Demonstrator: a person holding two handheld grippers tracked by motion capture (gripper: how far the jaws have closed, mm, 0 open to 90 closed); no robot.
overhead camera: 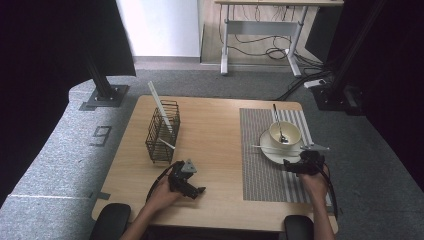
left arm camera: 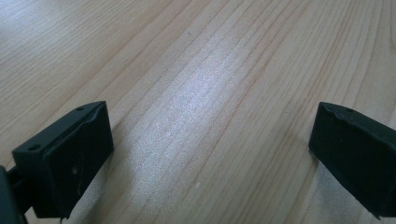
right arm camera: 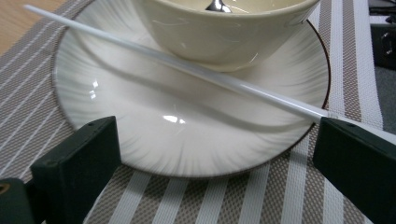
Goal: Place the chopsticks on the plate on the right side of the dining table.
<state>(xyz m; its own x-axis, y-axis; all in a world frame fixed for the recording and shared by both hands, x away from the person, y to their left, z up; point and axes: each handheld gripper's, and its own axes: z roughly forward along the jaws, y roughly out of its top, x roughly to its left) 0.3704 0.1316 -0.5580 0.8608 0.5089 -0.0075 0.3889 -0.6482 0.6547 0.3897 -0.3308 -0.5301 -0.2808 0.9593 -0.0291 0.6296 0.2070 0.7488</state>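
High view: right tool (overhead camera: 295, 166) low beside plate (overhead camera: 272, 151).

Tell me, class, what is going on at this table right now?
A person holds a claw in each hand at a wooden table. The right claw is open at the near rim of a white plate on a striped placemat. A white chopstick lies across the plate, against a bowl holding a spoon. The left claw is open over bare wood, near a wire basket.
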